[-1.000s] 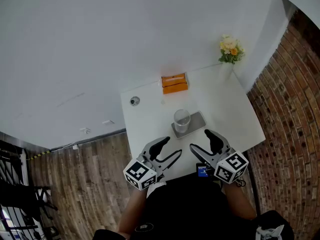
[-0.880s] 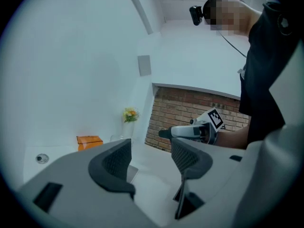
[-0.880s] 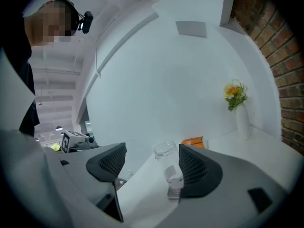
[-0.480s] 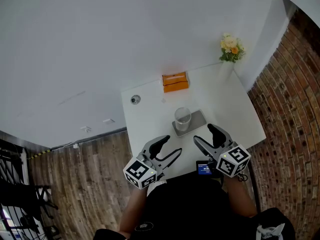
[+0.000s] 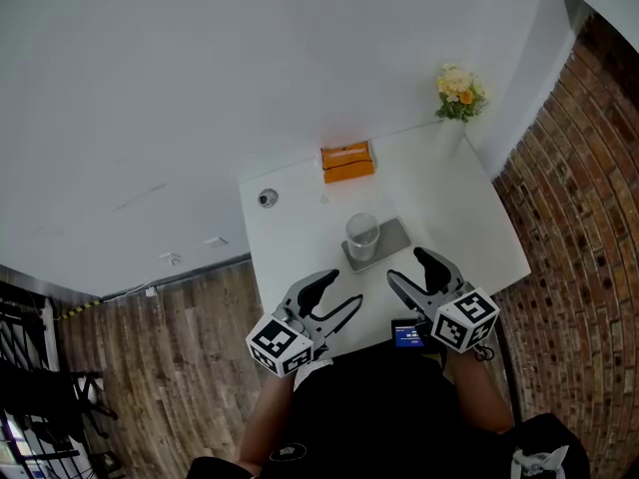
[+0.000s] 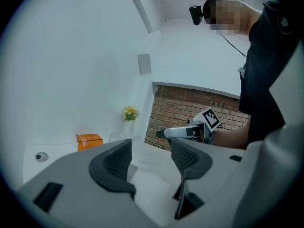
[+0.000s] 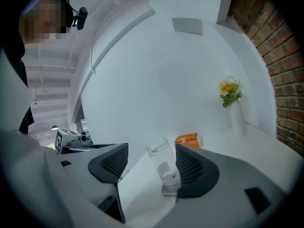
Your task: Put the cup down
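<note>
Both left tool (image 5: 341, 290) and right tool (image 5: 404, 267) open, seemingly off cup (image 5: 362, 236)

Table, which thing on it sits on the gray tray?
The clear cup, upright on the tray; the orange box and flower vase stand directly on the table.
</note>
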Available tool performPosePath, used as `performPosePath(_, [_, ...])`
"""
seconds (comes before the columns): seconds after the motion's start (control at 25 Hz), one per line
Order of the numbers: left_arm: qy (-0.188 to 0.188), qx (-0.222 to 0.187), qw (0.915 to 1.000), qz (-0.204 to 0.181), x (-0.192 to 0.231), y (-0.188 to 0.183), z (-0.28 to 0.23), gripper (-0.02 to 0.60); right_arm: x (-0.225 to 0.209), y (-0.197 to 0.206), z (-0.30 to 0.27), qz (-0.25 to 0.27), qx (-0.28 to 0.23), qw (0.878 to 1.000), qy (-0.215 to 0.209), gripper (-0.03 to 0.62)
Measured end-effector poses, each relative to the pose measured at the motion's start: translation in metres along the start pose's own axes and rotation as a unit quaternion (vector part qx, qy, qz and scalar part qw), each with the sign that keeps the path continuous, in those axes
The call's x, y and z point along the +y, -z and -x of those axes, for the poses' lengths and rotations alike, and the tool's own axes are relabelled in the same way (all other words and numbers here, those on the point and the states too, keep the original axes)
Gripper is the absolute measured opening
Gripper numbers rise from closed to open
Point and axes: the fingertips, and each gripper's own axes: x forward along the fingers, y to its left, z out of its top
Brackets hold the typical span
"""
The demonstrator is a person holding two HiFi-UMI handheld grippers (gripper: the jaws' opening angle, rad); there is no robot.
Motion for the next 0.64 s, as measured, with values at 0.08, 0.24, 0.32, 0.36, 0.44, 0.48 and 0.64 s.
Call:
performPosePath(0.08, [0.000, 0.000, 1.0000, 0.000, 0.0002, 0.0001, -0.0003, 0.264, -0.0016, 0.0012, 0.0001, 0.000, 0.002, 1.000, 0.002, 0.325])
performPosePath(0.24, [-0.003, 0.000, 1.0000, 0.000, 0.0013, 0.0004, -0.0004, 0.264, -0.0036, 0.0024, -0.0003, 0.000, 0.004, 1.000, 0.003, 0.324])
performPosePath(0.32, [-0.003, 0.001, 1.0000, 0.000, 0.0017, 0.0005, -0.0009, 0.264, -0.0049, 0.0027, -0.0008, 0.000, 0.005, 1.000, 0.003, 0.323])
performPosePath(0.36, [-0.004, 0.000, 1.0000, 0.000, 0.0018, 0.0004, -0.0011, 0.264, -0.0052, 0.0027, -0.0010, 0.001, 0.005, 1.000, 0.003, 0.322])
performPosePath(0.44, [-0.005, 0.000, 1.0000, 0.000, 0.0020, -0.0001, -0.0011, 0.264, -0.0056, 0.0025, -0.0012, 0.001, 0.006, 1.000, 0.002, 0.322])
performPosePath(0.48, [-0.005, 0.000, 1.0000, 0.000, 0.0021, -0.0004, -0.0012, 0.264, -0.0058, 0.0023, -0.0013, 0.001, 0.006, 1.000, 0.002, 0.322])
performPosePath(0.64, [-0.007, 0.002, 1.0000, 0.001, 0.0030, -0.0007, -0.0010, 0.264, -0.0070, 0.0022, -0.0019, 0.002, 0.008, 1.000, 0.003, 0.321])
